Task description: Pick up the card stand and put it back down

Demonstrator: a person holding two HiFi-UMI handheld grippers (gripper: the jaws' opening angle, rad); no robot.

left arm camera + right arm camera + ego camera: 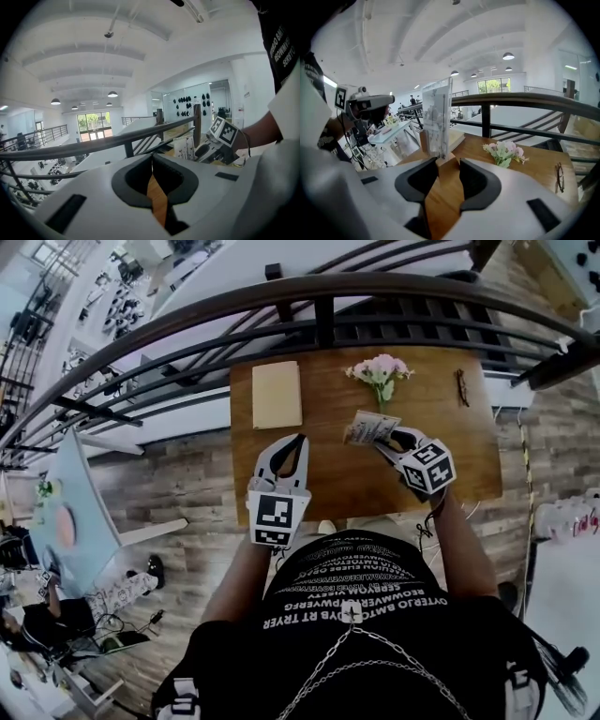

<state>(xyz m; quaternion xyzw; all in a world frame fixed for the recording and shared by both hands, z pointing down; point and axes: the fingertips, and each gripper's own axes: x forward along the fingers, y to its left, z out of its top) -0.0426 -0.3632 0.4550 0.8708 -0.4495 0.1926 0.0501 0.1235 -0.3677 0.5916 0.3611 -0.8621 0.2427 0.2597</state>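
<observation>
The right tongs (447,161) are clenched on the wooden foot of the card stand (437,117), as the right gripper view shows. The head view alone shows the stand tilted over the middle of the worktop (450,456). The left tongs (150,159) are pressed together on nothing. Beyond lie a pale pad (277,395), flowers (504,153) and glasses (559,176).

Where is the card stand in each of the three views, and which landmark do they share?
Head view: card stand right of centre, above the table, in the right gripper.
Left gripper view: card stand right of centre, beside the dark railing.
Right gripper view: card stand upright, just left of centre.
Shared landmark: the dark railing.
</observation>
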